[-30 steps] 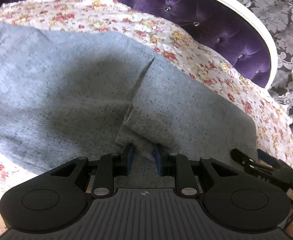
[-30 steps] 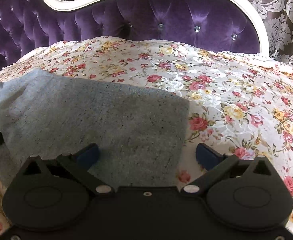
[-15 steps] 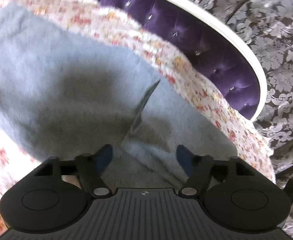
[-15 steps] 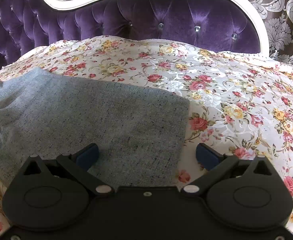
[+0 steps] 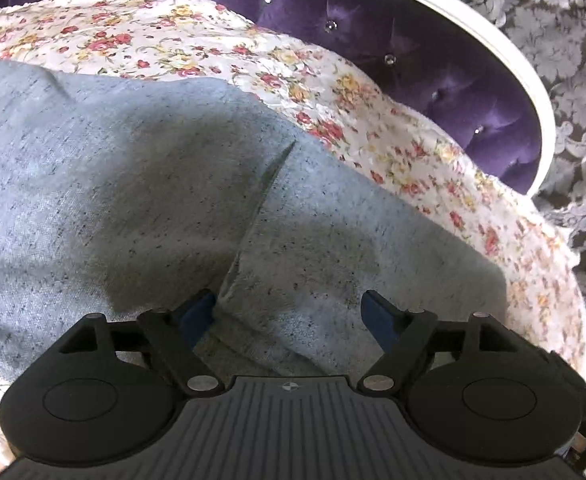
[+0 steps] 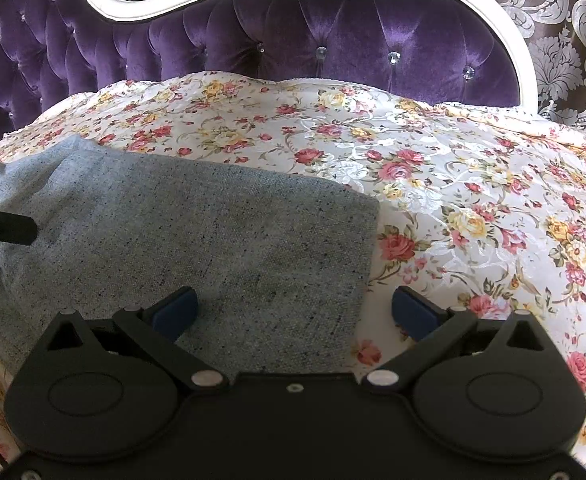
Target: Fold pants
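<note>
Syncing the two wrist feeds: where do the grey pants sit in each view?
Left wrist: grey pants fill the left and centre, a folded edge running up from between the open pads.
Right wrist: the pants fill the left and lower centre, square end stopping mid-frame on the floral bedspread.
Shared landmark: purple headboard, upper right in left view, across the top in right.

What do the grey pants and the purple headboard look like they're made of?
Pants: a soft, matte, heathered grey knit, probably cotton jersey or fleece, going by the dark flecks and limp drape. Headboard: plush purple velvet-like upholstery with a sheen, button-tufted with shiny studs, in a glossy white frame.
</note>
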